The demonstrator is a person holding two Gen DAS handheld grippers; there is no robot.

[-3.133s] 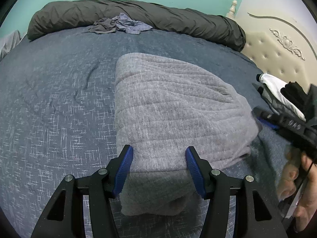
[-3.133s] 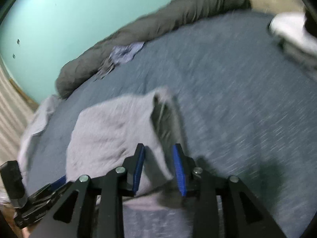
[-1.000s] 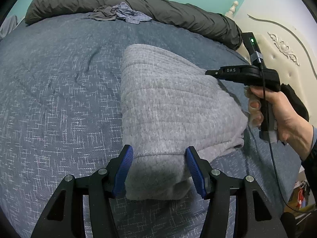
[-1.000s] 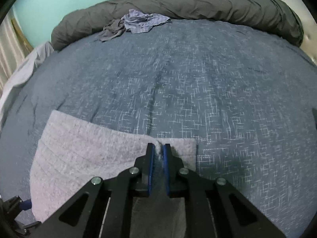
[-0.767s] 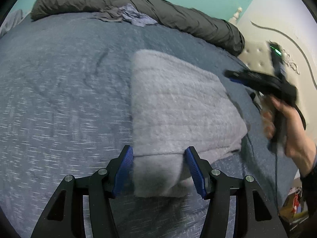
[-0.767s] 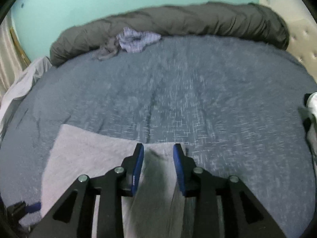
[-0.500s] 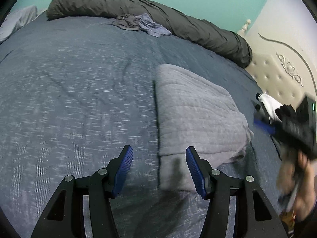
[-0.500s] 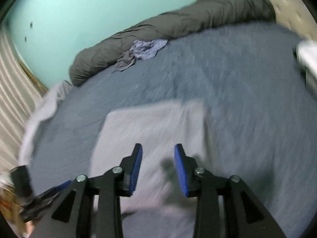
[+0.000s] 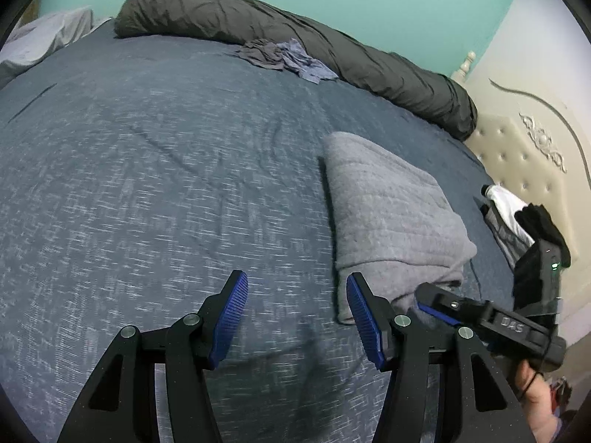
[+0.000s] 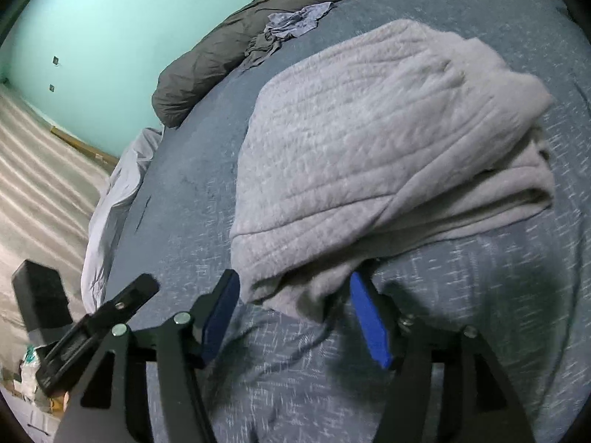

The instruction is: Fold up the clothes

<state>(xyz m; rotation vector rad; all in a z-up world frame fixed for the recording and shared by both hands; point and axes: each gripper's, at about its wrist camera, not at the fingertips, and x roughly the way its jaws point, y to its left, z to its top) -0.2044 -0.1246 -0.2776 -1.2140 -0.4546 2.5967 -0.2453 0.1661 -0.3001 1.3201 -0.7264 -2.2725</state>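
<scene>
Grey knit garment lies folded into a thick, layered rectangle on the blue-grey bedspread, toward the headboard side of the bed; its stacked edges show along the near side in the right wrist view, a little uneven; whether a further fold is wanted cannot be told. Left gripper hovers over bare bedspread just beside the garment's near corner, jaws wide apart and holding nothing. Right gripper sits at the garment's near edge, jaws apart with a loose lower layer between them but not clamped. By its look the fabric is soft, limp and fairly bulky, light enough to lift yet prone to sag and slide open; a hold through all layers at a corner or along the folded edge should keep the stack together. Crumpled clothes lie well apart against the dark rolled duvet.
</scene>
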